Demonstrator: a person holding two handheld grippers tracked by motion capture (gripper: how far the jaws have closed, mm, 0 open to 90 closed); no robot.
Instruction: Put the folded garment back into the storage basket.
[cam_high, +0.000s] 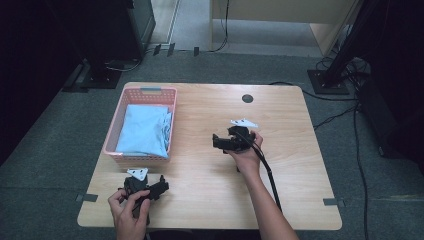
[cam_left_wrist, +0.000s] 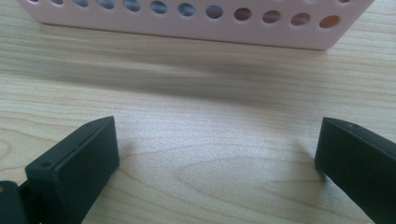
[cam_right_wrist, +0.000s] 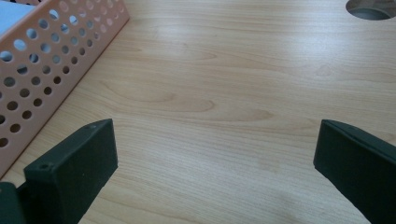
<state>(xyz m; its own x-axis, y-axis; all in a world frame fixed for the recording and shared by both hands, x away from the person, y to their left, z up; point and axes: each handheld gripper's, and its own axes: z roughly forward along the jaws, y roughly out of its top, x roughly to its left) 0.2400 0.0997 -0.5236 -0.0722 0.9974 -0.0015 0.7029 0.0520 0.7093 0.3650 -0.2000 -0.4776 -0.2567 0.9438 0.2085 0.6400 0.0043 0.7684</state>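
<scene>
The cloth (cam_high: 145, 131) lies folded inside the basket (cam_high: 111, 134), which stands near the table's (cam_high: 280, 105) far left corner, so the putting-away looks done and little seems left beyond drawing the hands back. The cloth is pale blue, soft and slightly rumpled, filling the basket floor almost wall to wall. The basket is pink plastic, rectangular, its walls pierced with rows of round holes; in the left gripper view its near wall (cam_left_wrist: 196, 21) runs across the top, and in the right gripper view a side wall (cam_right_wrist: 42, 70) slants in at the left. The table is light wood with a fine, matte grain, rounded corners and a dark round cable hole (cam_high: 247, 98) near the far edge. The left gripper (cam_high: 159, 189) rests by the near left edge, just in front of the basket, its blocky black jaws spread wide with nothing between them. The right gripper (cam_high: 216, 140) hovers around the table's middle, pointed toward the basket, jaws equally wide apart and empty over bare wood.
</scene>
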